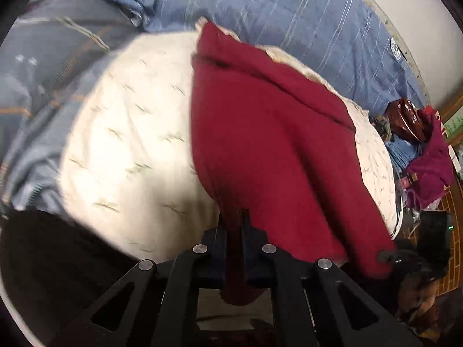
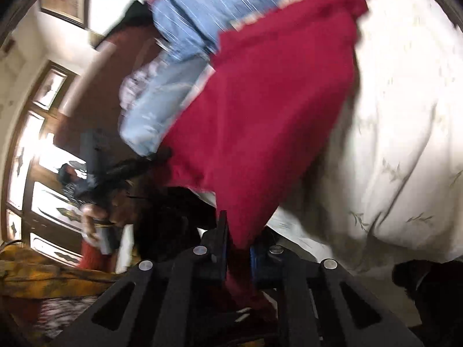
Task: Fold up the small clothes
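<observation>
You have the red garment (image 1: 269,144) pinched at its near edge in both claws, so you are at the lifting-to-fold step of the task. Your left claw (image 1: 233,231) is pressed together on a bunch of red fabric that runs down between its jaws, and your right claw (image 2: 238,243) is likewise clamped on a corner of the same cloth. The rest of the garment lies spread over a cream quilt (image 1: 130,133) with a small leaf print, on a bed covered in a blue striped sheet (image 1: 289,34); its far edge rests near the quilt's upper border. In the left wrist view your right claw shows at the garment's lower right corner, so your two grips sit apart along one edge. Both views are smeared, so I cannot tell which part of the garment this edge is. Next, I judge, you should carry both corners together over the cloth toward the far edge, keeping the held edge taut and level so the fold lands square, and release only once it lies flat. A heap of magenta clothing (image 1: 428,162) waits at the bed's side.
</observation>
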A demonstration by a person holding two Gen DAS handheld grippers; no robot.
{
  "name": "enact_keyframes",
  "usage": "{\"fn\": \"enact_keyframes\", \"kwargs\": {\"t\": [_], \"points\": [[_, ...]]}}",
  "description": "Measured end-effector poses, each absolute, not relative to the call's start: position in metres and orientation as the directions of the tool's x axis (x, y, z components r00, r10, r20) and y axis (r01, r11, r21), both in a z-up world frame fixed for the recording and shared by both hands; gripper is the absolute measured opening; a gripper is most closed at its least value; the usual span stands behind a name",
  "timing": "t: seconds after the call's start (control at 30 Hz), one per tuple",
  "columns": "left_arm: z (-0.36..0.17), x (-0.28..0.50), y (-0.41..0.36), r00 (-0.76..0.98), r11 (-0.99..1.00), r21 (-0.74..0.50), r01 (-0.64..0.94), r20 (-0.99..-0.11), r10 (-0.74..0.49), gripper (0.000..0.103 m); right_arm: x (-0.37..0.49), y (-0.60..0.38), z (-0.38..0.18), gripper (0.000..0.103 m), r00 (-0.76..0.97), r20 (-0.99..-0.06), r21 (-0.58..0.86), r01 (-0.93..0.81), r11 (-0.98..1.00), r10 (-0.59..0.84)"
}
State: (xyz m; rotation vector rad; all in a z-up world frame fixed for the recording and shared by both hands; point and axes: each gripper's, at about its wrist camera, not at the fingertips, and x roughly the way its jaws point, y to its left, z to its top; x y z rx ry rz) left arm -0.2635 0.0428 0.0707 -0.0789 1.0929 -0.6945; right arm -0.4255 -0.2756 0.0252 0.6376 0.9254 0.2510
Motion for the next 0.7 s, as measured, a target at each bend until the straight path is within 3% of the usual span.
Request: {"fn": "enact_keyframes", "kwargs": {"t": [0.3, 0.37, 0.43, 0.5, 0.53, 0.63, 0.7], "points": [[0.032, -0.263, 0.052, 0.252, 0.858, -0.317, 0.404, -0.863, -0.438, 0.005, -0.418, -0.272, -0.017, 0.008, 0.484, -0.769, 0.551, 0.171, 0.817, 0.418], [0.030, -0.263, 0.047, 0.245, 0.855, -0.318, 0.410, -0.864, -0.439, 0.006, -0.414, -0.269, -0.020, 0.012, 0.472, -0.768, 0.560, 0.164, 0.812, 0.434], [0.024, -0.260, 0.045, 0.219, 0.858, -0.326, 0.397, -0.874, -0.434, 0.015, -0.414, -0.274, -0.022, 0.015, 0.465, -0.765, 0.572, 0.176, 0.801, 0.445], [0.018, -0.256, 0.039, 0.213, 0.871, -0.327, 0.367, -0.882, -0.421, 0.029, -0.416, -0.280, -0.028, 0.025, 0.456, -0.769, 0.579, 0.201, 0.791, 0.447], [0.017, -0.257, 0.040, 0.216, 0.871, -0.334, 0.359, -0.879, -0.426, 0.031, -0.416, -0.281, -0.032, 0.033, 0.447, -0.773, 0.581, 0.212, 0.786, 0.450], [0.013, -0.256, 0.035, 0.218, 0.870, -0.344, 0.353, -0.874, -0.434, 0.041, -0.415, -0.276, -0.038, 0.035, 0.428, -0.782, 0.577, 0.224, 0.785, 0.453], [0.010, -0.254, 0.031, 0.219, 0.873, -0.320, 0.368, -0.883, -0.416, 0.041, -0.415, -0.274, -0.038, 0.035, 0.427, -0.782, 0.579, 0.224, 0.784, 0.455]]}}
